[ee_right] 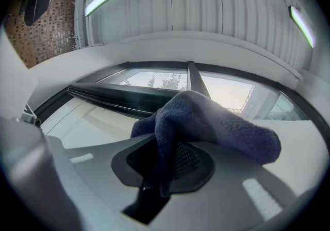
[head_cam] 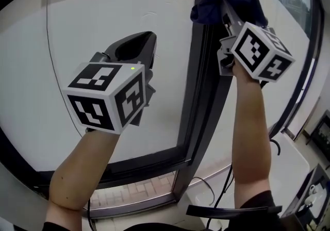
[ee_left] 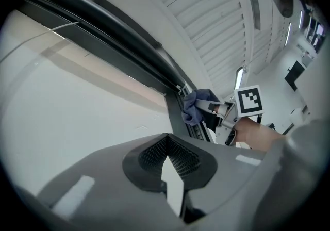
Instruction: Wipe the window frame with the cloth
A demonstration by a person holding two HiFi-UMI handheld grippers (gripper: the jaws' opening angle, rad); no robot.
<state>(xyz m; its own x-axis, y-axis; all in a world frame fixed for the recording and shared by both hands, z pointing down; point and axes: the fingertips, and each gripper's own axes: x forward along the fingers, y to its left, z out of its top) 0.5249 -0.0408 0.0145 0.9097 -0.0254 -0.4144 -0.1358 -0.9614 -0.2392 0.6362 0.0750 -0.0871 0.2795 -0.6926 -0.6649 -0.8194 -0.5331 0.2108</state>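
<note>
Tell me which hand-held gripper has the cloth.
The right hand-held gripper: its jaws are shut on the dark blue cloth, up at the window frame. The left hand-held gripper is shut on nothing.

The cloth [ee_right: 216, 121] is dark blue, soft and nappy. The frame [head_cam: 198, 70] looks like dark, smooth metal with a dull sheen; the pane [head_cam: 103, 23] is white and matt. The left hand-held gripper [ee_left: 165, 137] and right hand-held gripper [ee_right: 166, 143] have matt grey plastic shells and black, finely gridded pads [ee_left: 150, 155].
</note>
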